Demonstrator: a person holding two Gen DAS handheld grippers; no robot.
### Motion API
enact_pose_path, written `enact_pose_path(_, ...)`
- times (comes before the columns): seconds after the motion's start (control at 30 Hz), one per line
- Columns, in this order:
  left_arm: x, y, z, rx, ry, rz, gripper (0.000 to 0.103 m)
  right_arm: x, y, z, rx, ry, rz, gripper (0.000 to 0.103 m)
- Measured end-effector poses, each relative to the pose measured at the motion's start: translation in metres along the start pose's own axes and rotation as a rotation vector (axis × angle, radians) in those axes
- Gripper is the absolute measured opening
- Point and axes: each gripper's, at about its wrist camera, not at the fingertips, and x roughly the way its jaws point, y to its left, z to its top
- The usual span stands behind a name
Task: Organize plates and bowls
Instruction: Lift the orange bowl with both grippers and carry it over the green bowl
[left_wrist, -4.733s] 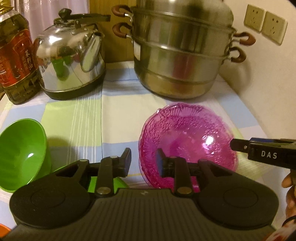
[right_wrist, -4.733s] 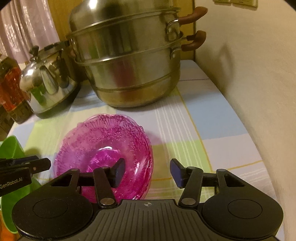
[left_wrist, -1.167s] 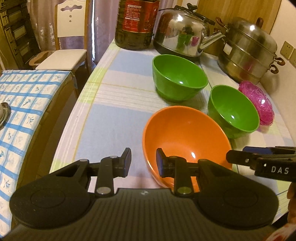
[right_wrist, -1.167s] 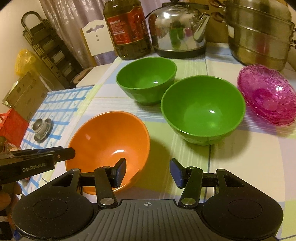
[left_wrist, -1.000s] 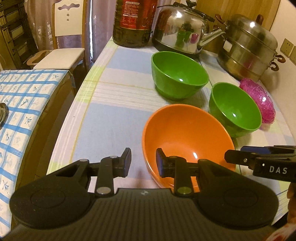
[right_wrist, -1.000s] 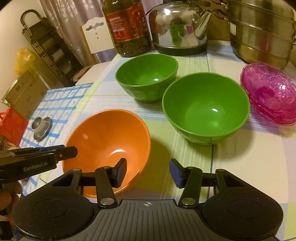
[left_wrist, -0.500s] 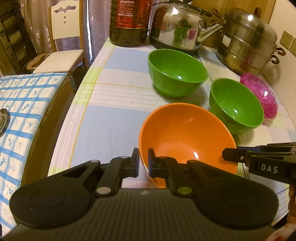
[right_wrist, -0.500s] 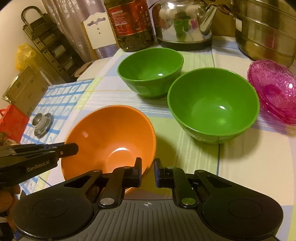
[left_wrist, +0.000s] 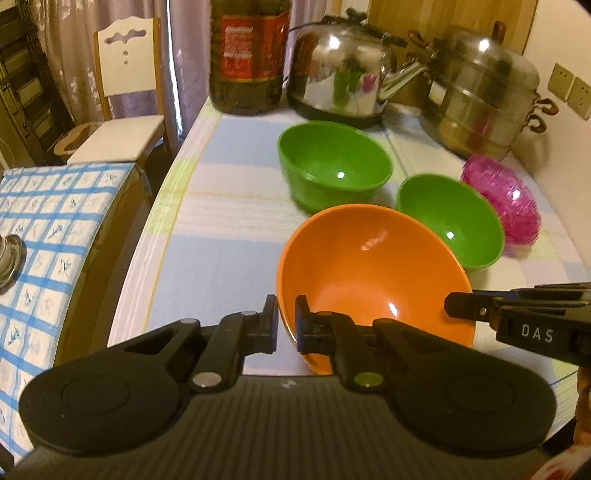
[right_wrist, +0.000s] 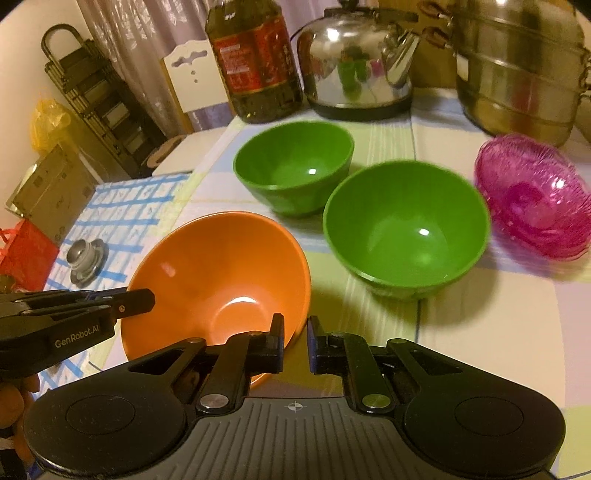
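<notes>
While both tongs (left_wrist: 286, 319) (right_wrist: 295, 345) pinch its rim, the orange bowl (left_wrist: 369, 273) tilts.

Both grippers are matte black plastic: a ribbed base, two round discs, silver pivot screws. The left gripper (left_wrist: 286, 325) reads "GenRobot.AI" on its side, the right gripper (right_wrist: 295, 345) "DAS" in white.

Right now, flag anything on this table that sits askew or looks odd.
The orange bowl sits tilted, pinched at opposite rim edges by the left gripper and right gripper. The green bowls and pink dishes sit level. Nothing is spilled or broken.
</notes>
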Motion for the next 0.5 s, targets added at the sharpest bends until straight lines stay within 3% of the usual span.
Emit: enact_pose_path(0.5,-0.022,-0.062,0.065,0.059,-0.093,-0.045,0.008,-0.063,-0.033,0.045,0.015,-0.105,-0.05,0.012)
